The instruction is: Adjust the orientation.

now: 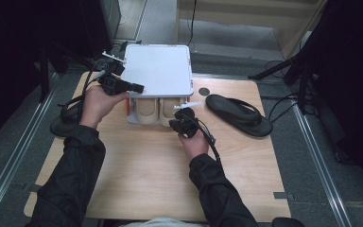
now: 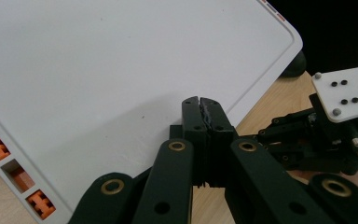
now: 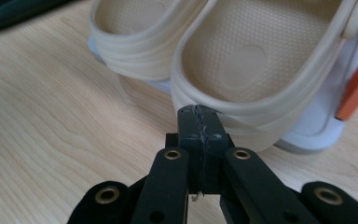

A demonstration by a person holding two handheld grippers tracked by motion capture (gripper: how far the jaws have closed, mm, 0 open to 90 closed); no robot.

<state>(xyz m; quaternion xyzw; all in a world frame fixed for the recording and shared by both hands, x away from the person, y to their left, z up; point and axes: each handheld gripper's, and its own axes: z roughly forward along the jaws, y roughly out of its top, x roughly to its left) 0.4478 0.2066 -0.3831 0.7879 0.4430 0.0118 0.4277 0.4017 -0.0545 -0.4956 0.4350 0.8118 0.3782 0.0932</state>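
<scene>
Left gripper (image 1: 134, 87) rests clenched, empty, on the white lid (image 1: 158, 71); right gripper (image 3: 199, 112), clenched too, noses the beige clog's heel (image 3: 223, 109) — best nudge squarely, gently.

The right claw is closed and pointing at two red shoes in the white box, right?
Not quite: the shoes are beige, not red, as the right gripper view shows. The rest holds: the right claw is closed and points at the pair in the white box.

Box (image 1: 158, 71) at table (image 1: 146, 175) rear; two clogs (image 1: 158, 109) inside, at its front; sandal (image 1: 238, 115) right of box; another sandal (image 1: 66, 120) left.
</scene>
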